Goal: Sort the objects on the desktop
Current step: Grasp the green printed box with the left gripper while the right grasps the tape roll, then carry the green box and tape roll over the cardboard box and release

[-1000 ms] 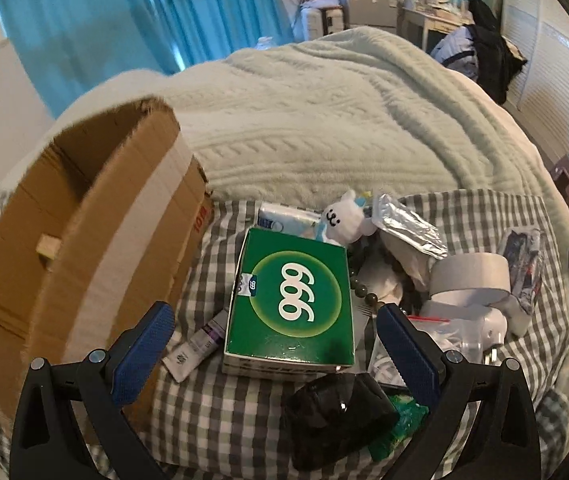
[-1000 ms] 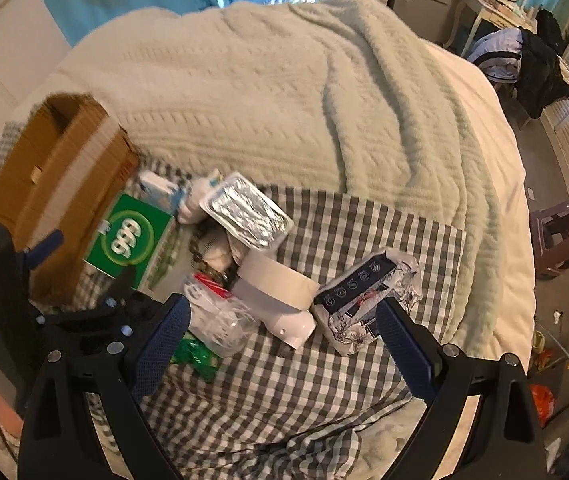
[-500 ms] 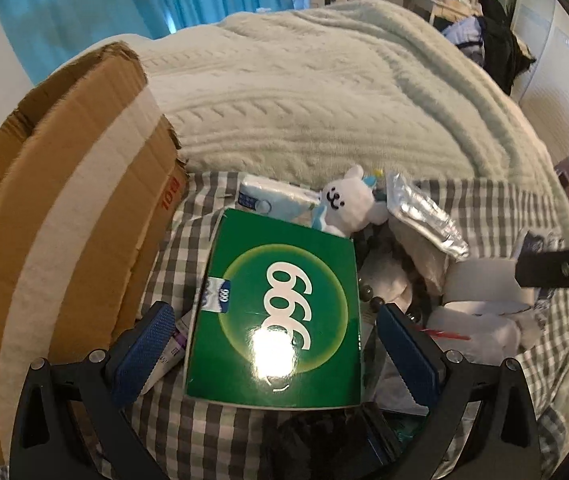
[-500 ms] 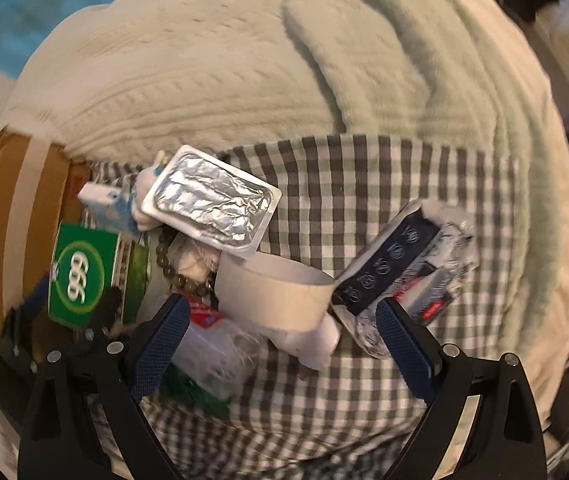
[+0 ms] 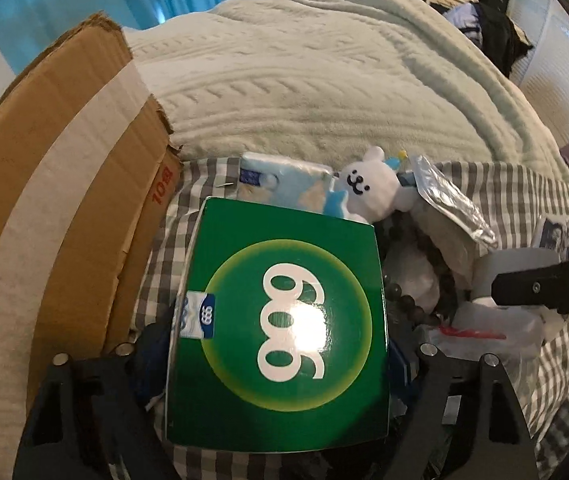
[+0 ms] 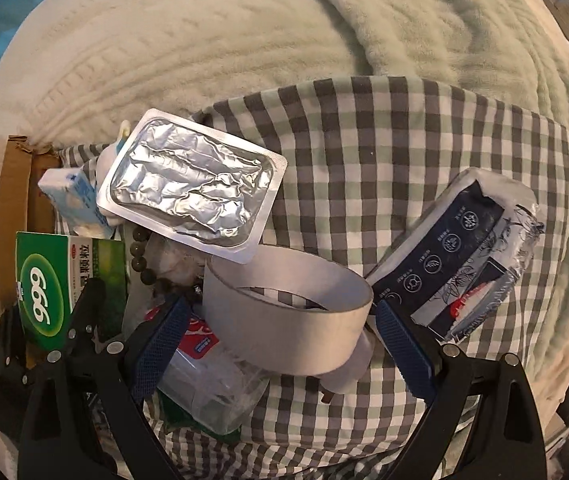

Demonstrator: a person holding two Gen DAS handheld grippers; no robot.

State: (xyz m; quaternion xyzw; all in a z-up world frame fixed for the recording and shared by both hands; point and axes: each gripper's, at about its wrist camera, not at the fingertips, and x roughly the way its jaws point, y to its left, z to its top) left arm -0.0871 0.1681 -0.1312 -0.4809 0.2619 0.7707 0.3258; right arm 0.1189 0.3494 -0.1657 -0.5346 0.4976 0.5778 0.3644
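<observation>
A green box marked 999 (image 5: pixel 284 320) lies on the checked cloth (image 6: pixel 404 140) beside the cardboard carton (image 5: pixel 64 200). My left gripper (image 5: pixel 276 360) straddles the box, its jaws closing, with a blue pad close along each long side. In the right wrist view the left gripper's black fingers (image 6: pixel 88 304) flank the same box (image 6: pixel 44 280). My right gripper (image 6: pixel 284 344) stands open, pointing steeply down, with a white tape roll (image 6: pixel 288 320) between its pads and not touched. One of its fingers (image 5: pixel 544 288) shows at the right of the left wrist view.
A foil blister pack (image 6: pixel 192 196), a bead bracelet (image 6: pixel 140 256), a clear plastic bag (image 6: pixel 212 372), a dark tissue pack (image 6: pixel 456 264), a white plush toy (image 5: pixel 372 188) and a light blue tissue pack (image 5: pixel 284 180) crowd the cloth. A pale knitted blanket (image 5: pixel 304 80) covers the bed behind.
Both grippers have come down. The left one has lowered over the green box and narrowed its jaws around it. The right one has dropped over the tape roll, tilting more steeply down.
</observation>
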